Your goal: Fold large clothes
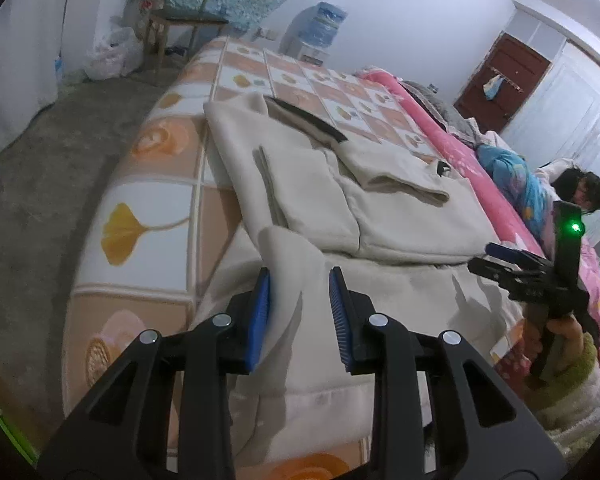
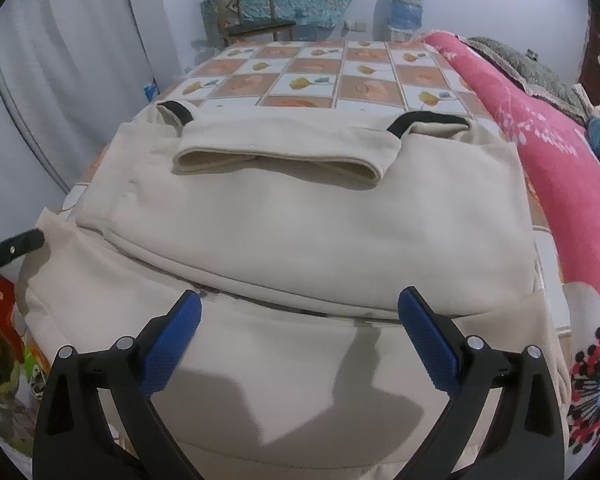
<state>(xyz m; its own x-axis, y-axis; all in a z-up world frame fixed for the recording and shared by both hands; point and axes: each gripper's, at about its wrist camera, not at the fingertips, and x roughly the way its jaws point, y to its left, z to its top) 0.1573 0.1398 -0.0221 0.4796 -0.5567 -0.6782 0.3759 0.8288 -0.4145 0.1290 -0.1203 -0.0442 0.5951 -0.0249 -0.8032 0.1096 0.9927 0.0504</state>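
Between the two blue pads [image 1: 260, 312] of the left hand-held gripper [image 1: 298, 300] sits a raised fold of the cream coat [image 1: 380, 216]. The pads are close together with the cloth in the gap, but I cannot tell if they press on it. No earlier picture is here, so only this much is plain.

Ahead of the right hand-held gripper [image 2: 300, 320] the cream coat [image 2: 320, 232] lies flat on the bed [image 2: 380, 68], already folded over itself. Its jaws stand wide apart and hold nothing; they hang just over the near part of the coat.

Some things are hard to see. The near edge of the coat is cut off by the gripper arms in both views. Black trim shows at the far end of the coat, but what part it is I cannot tell.

Only the left view shows the right hand-held gripper [image 1: 500, 260] from the side, far off to the right, with a green light [image 1: 576, 227] and a hand [image 1: 560, 332] in a fuzzy green sleeve [image 1: 572, 376]. It also shows a person [image 1: 540, 188] lying beyond the pink blanket [image 1: 460, 152], a wooden chair [image 1: 184, 12] and a dark red door [image 1: 504, 80]. Only the right view shows both black bits of trim at once, and the tip of the left hand-held gripper [image 2: 16, 246] at the coat's left edge.

Both grippers point down at a slant toward the bed.
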